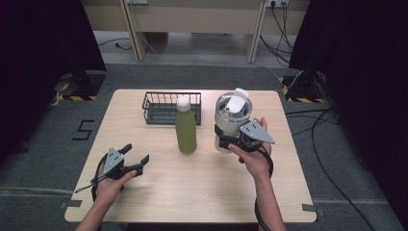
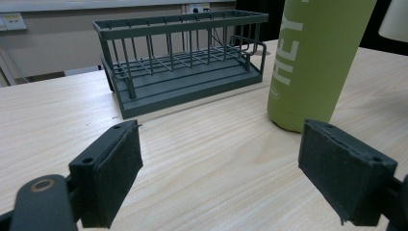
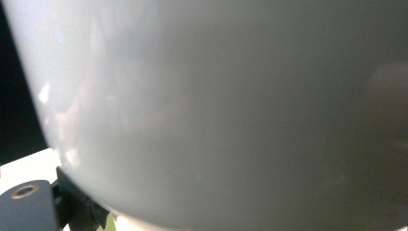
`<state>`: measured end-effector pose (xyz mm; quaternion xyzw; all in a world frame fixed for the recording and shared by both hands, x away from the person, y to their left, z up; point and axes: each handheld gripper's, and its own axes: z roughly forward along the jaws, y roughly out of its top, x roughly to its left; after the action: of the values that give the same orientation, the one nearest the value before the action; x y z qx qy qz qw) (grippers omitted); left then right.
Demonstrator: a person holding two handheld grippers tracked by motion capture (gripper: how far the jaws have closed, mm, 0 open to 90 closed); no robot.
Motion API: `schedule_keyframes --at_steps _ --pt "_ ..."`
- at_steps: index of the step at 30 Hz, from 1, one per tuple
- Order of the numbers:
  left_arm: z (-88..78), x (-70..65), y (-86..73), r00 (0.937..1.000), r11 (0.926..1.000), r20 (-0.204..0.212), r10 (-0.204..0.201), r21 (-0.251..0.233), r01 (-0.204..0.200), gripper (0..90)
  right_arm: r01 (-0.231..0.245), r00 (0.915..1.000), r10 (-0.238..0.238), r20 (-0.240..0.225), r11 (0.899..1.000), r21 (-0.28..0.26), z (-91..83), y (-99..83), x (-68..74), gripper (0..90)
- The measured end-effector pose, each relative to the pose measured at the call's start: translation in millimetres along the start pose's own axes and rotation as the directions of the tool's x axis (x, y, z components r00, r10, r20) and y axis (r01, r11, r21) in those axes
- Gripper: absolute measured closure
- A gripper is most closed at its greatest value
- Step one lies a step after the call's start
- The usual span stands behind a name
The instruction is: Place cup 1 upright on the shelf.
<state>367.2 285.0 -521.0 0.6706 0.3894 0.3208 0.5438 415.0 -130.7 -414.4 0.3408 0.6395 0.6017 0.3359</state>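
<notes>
A white tumbler (image 1: 232, 117) with its lid flap tipped up is at the right of the table, and my right gripper (image 1: 225, 137) is shut on its lower body. Its pale wall (image 3: 216, 106) looms right in front of the right gripper view. A green bottle (image 1: 185, 131) with a white cap stands upright mid-table, just left of the tumbler. My left gripper (image 1: 137, 152) rests low near the front left, open, its jaws pointing toward the bottle. Between its pads (image 2: 115, 173) lies only bare tabletop, with the bottle (image 2: 312, 62) beyond the right jaw.
A black wire basket (image 1: 166, 109) stands at the back of the wooden table (image 1: 192, 187), behind the bottle, and seems to hold nothing (image 2: 183, 62). Dark curtains flank the table, and cables run across the floor at the right.
</notes>
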Motion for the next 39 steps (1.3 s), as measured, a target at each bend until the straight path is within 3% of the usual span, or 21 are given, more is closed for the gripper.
schedule_keyframes --at_steps 23,39 --pt "0.7 -0.4 -1.1 1.0000 1.0000 -0.003 -0.005 0.006 0.005 14.6 -0.009 1.0000 0.009 -0.001 0.999 -0.039 57.6 36.1 -19.0 9.7" --pt "1.2 -1.2 -1.0 1.0000 1.0000 -0.002 -0.004 0.004 0.004 14.6 -0.008 1.0000 0.008 -0.002 0.998 -0.062 87.8 54.9 -25.1 9.7"
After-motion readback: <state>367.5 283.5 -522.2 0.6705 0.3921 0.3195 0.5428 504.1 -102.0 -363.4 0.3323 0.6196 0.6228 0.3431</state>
